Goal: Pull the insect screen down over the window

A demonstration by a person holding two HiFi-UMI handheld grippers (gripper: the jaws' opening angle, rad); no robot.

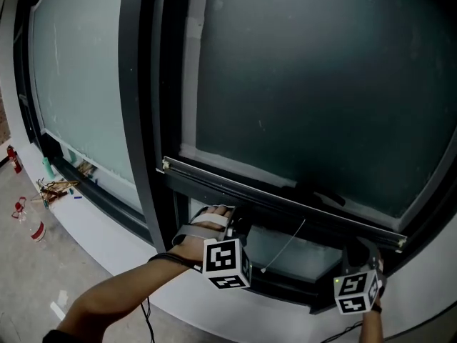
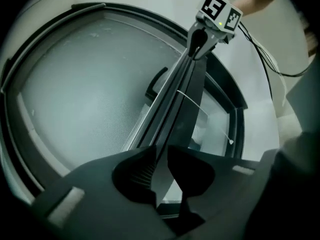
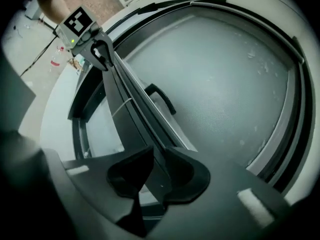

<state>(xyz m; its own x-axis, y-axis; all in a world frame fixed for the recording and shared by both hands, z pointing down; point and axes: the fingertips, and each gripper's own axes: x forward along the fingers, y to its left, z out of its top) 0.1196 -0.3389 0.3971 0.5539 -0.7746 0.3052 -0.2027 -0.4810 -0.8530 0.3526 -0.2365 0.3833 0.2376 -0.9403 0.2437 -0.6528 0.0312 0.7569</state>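
Observation:
The dark insect screen (image 1: 307,84) covers most of the window. Its black bottom bar (image 1: 285,204) slants a short way above the lower frame. My left gripper (image 1: 237,226) is shut on the bar's left part, and the bar runs between its jaws (image 2: 172,114). My right gripper (image 1: 358,254) is shut on the bar near its right end (image 3: 132,114). A black handle (image 1: 314,191) sits mid-bar. A thin white pull cord (image 1: 285,243) hangs below it. Each gripper view shows the other gripper at the bar's far end: right gripper (image 2: 202,36), left gripper (image 3: 97,49).
A thick black mullion (image 1: 139,120) separates this window from the neighbouring pane (image 1: 78,77). The white sill (image 1: 107,241) curves below. On the floor at left stand a red extinguisher (image 1: 13,159), a bottle (image 1: 34,229) and small clutter. A black cable trails from my left forearm.

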